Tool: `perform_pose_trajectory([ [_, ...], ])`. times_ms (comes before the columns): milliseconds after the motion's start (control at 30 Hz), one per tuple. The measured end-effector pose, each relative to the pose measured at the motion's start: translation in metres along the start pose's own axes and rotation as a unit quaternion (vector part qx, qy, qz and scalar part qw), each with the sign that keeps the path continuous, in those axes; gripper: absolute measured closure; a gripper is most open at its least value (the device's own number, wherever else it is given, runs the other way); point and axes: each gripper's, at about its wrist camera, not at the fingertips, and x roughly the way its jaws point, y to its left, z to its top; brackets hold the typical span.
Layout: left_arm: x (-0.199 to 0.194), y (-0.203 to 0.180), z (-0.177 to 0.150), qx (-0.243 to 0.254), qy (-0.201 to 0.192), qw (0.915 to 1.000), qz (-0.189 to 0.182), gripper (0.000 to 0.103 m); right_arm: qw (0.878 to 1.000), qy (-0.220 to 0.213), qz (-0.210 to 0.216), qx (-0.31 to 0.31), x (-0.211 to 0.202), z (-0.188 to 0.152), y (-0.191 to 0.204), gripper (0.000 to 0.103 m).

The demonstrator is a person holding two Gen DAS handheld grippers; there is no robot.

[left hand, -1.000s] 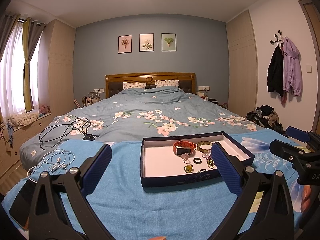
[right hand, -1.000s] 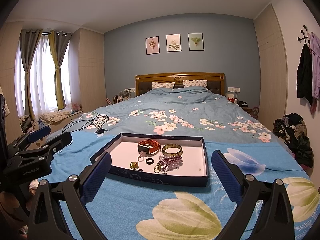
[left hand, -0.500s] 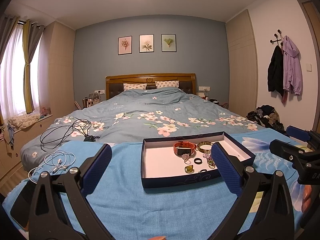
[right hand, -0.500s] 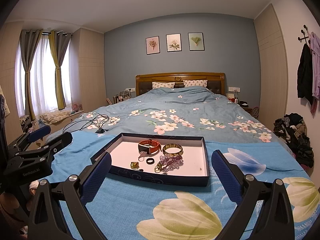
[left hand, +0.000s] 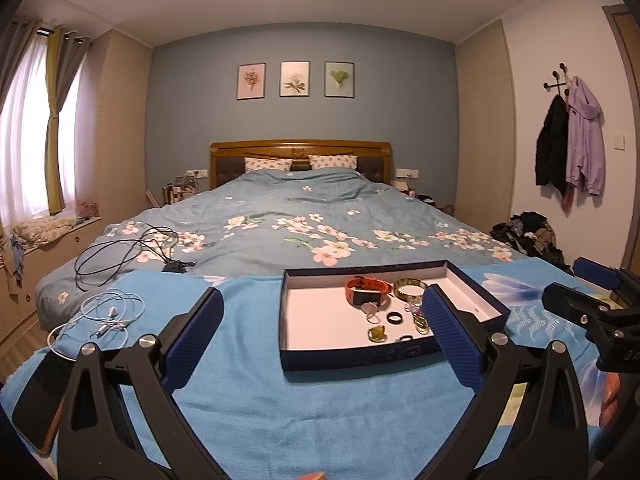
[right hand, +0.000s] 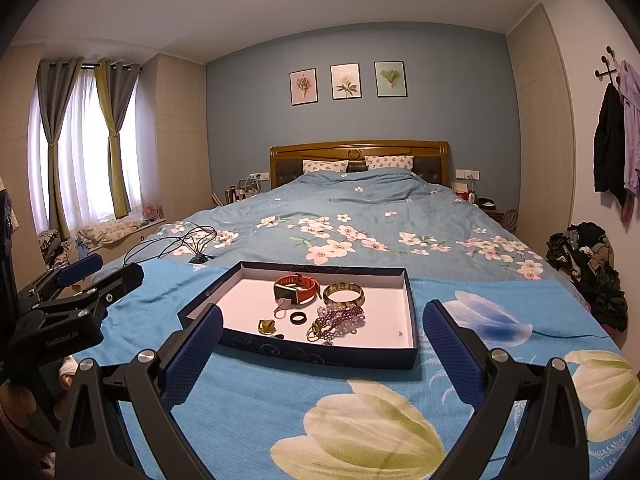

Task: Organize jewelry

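Observation:
A dark blue shallow box [left hand: 320,358] [right hand: 304,354] with a white floor rests on the blue blanket at the foot of the bed. Inside lie an orange-strapped watch [left hand: 366,290] [right hand: 298,288], a greenish bangle [left hand: 409,287] [right hand: 343,294], a black ring [left hand: 394,317] [right hand: 299,318], a purple bead bracelet [right hand: 340,318] and a small yellow-green piece [left hand: 377,333] [right hand: 266,325]. My left gripper [left hand: 320,332] hovers open before the box, nothing between its fingers. My right gripper [right hand: 322,344] is open too, just short of the box's near wall.
White earphones [left hand: 108,312] and a dark phone [left hand: 40,396] lie at the left on the blanket. Black cables [left hand: 128,252] [right hand: 180,242] sprawl on the floral duvet. A heap of clothes [right hand: 588,260] sits on the floor at the right. The left gripper shows at the left edge of the right view, and the right gripper at the right edge of the left view.
The left wrist view has risen very slightly. Neither gripper nor any piece of jewelry has visibly moved otherwise.

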Motion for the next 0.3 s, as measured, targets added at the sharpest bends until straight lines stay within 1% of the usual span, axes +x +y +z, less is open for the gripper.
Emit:
perform_pose_trajectory([
  [167,0.005,-0.003,-0.002,-0.001,0.011,0.9999,-0.003,0.005,1.0,0.006,-0.001,-0.002,0.002,-0.001,-0.001,0.006],
  [300,0.015,0.0,-0.005,-0.009,0.039,0.999,-0.02,0.005,1.0,0.017,-0.013,-0.005,0.008,-0.001,-0.009,0.006],
])
